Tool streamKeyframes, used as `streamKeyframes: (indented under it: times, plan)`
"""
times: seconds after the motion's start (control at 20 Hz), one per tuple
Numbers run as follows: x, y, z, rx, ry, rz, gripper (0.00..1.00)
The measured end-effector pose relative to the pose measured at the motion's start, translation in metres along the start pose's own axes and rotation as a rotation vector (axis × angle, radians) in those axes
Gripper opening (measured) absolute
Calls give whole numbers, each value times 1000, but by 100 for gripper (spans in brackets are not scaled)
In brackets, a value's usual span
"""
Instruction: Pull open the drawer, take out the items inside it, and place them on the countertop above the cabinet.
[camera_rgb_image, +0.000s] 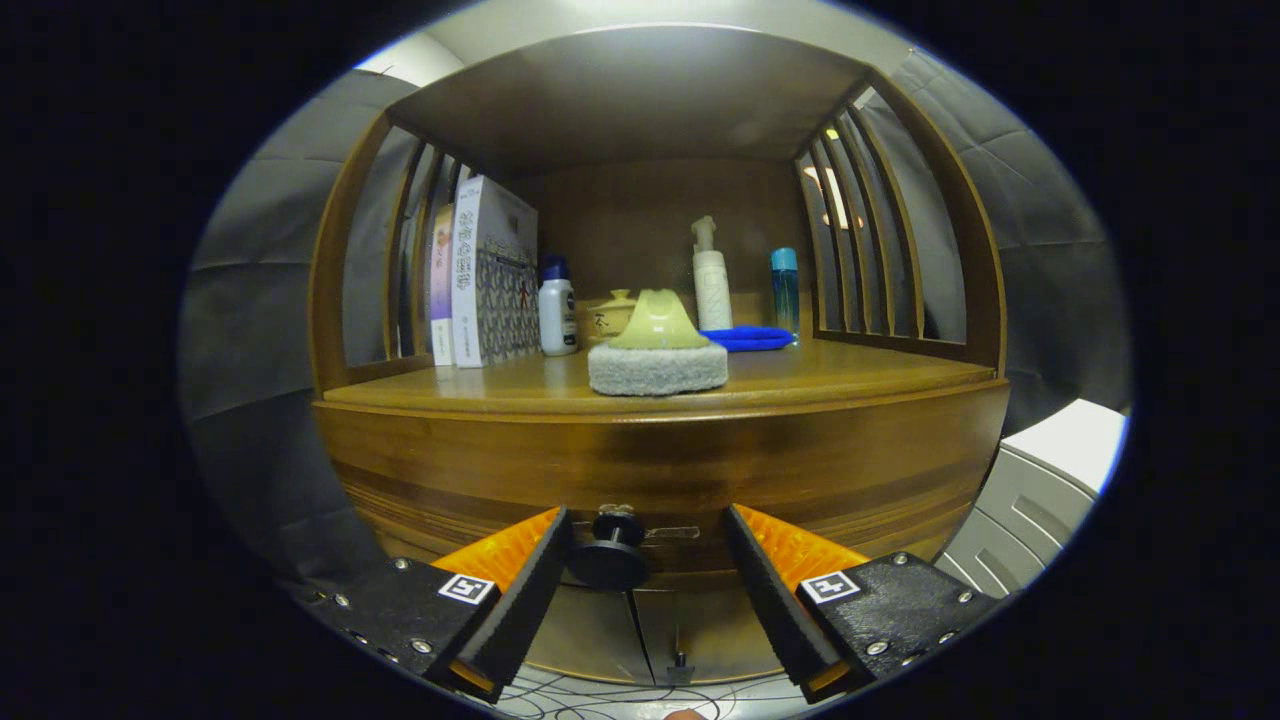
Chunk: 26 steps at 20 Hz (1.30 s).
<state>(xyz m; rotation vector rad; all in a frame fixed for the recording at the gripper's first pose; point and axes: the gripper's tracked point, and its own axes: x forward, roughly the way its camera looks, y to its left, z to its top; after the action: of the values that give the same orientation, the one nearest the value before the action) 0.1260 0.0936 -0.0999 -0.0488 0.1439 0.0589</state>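
Observation:
A wooden cabinet stands in front of me, its drawer front (660, 470) closed below the countertop (800, 375). A dark round knob (612, 555) juts from the drawer front. My gripper (650, 535) is open, and the knob sits between its fingers, close to the left finger (540, 575) and well apart from the right finger (765, 580). Neither finger presses on the knob. On the countertop near its front edge sits a pale green scrubber with a grey pad (657, 350).
At the back of the countertop stand books (485, 275), a white bottle with a blue cap (557, 310), a small lidded jar (612, 312), a white pump bottle (710, 280), a blue dish (748, 338) and a blue bottle (785, 285). Slatted wooden sides enclose the shelf. A white unit (1040, 490) stands at the right.

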Motion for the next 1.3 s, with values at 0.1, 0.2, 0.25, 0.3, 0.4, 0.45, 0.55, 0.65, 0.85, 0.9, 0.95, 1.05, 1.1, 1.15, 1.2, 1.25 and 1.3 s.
streamKeyframes:
  times: [0.1, 0.2, 0.25, 0.3, 0.4, 0.45, 0.55, 0.65, 0.85, 0.9, 0.95, 1.05, 1.1, 1.15, 1.2, 1.25, 1.3]
  plan:
    - [-17, -4, 14, -30, -35, 8, 95]
    - [-33, -7, 29, -49, -62, 18, 95]
    - [-40, -11, 36, -50, -71, 17, 95]
    - [-48, -13, 43, -45, -77, 20, 95]
    - [-63, -20, 56, -25, -88, 15, 95]
    - [-70, -23, 62, -13, -93, 14, 95]
    - [-86, -30, 74, 0, -109, 12, 95]
    - [-99, -35, 83, 0, -130, 14, 95]
    - [-127, -46, 97, -15, -163, 13, 95]
    - [-133, -47, 97, -18, -162, 15, 95]
    - [-138, -47, 97, -16, -159, 21, 95]
    - [-147, -46, 91, -14, -146, 32, 95]
    - [-152, -47, 88, -15, -143, 32, 95]
    - [-156, -48, 87, -14, -144, 30, 95]
    - [-160, -47, 86, -10, -150, 31, 95]
    - [-163, -46, 84, -7, -155, 33, 95]
    - [-165, -45, 82, -6, -158, 37, 95]
